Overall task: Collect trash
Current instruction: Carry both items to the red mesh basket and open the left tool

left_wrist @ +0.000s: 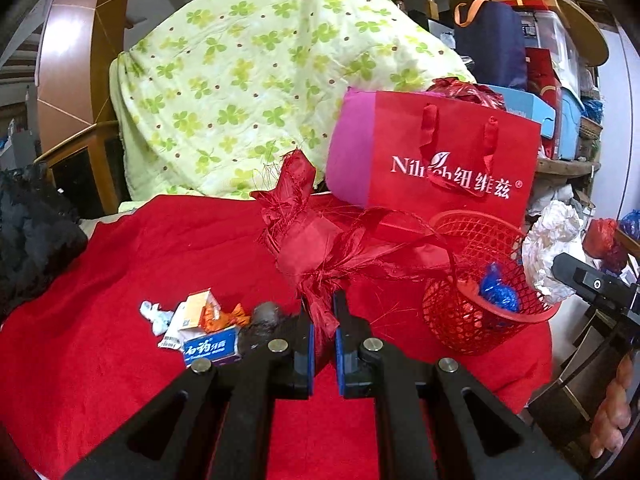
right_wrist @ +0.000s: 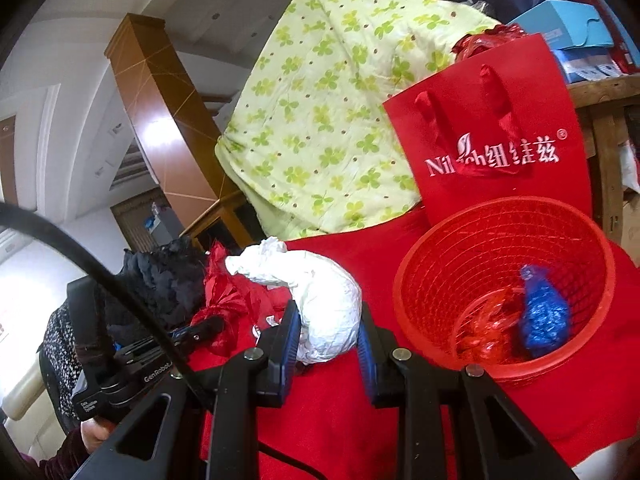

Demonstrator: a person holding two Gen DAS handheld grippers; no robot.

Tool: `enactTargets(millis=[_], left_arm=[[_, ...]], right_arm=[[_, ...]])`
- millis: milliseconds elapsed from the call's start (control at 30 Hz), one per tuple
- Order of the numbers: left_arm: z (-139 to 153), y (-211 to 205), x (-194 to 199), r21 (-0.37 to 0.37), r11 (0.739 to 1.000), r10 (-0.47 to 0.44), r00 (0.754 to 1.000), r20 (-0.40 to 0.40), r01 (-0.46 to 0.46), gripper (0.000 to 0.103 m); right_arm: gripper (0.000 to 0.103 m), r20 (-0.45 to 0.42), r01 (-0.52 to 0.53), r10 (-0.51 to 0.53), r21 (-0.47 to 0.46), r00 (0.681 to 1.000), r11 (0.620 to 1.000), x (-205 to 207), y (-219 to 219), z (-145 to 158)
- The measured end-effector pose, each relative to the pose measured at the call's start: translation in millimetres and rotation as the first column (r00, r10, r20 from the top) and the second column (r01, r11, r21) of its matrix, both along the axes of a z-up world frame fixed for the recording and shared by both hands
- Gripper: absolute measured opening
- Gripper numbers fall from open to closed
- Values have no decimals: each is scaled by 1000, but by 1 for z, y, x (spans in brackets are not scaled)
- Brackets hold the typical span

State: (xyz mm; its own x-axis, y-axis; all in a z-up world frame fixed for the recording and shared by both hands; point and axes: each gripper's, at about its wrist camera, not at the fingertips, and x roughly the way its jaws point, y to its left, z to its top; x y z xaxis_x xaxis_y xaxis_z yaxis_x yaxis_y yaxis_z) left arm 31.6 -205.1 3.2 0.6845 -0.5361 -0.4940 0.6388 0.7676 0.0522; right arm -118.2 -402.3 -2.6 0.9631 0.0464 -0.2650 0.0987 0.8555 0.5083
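Above the red cloth point(left_wrist: 120, 264), the left gripper point(left_wrist: 323, 320) pinches a frayed red fabric scrap point(left_wrist: 320, 240) while the right gripper point(right_wrist: 330, 332) clamps a crumpled white wad point(right_wrist: 320, 296) beside the red basket point(right_wrist: 500, 368).

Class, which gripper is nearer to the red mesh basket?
Right. The right gripper, holding white crumpled paper, is beside the red mesh basket; the left gripper, holding red wrapping, is farther off.
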Motion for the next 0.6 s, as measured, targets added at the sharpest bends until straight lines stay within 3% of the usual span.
enactTargets(millis=[600], left_arm=[[21,-47,-13,-64,981,-185,983,-18,184,9]], right_arm=[[29,14,143,-144,28,990,989,-31,-46,5]])
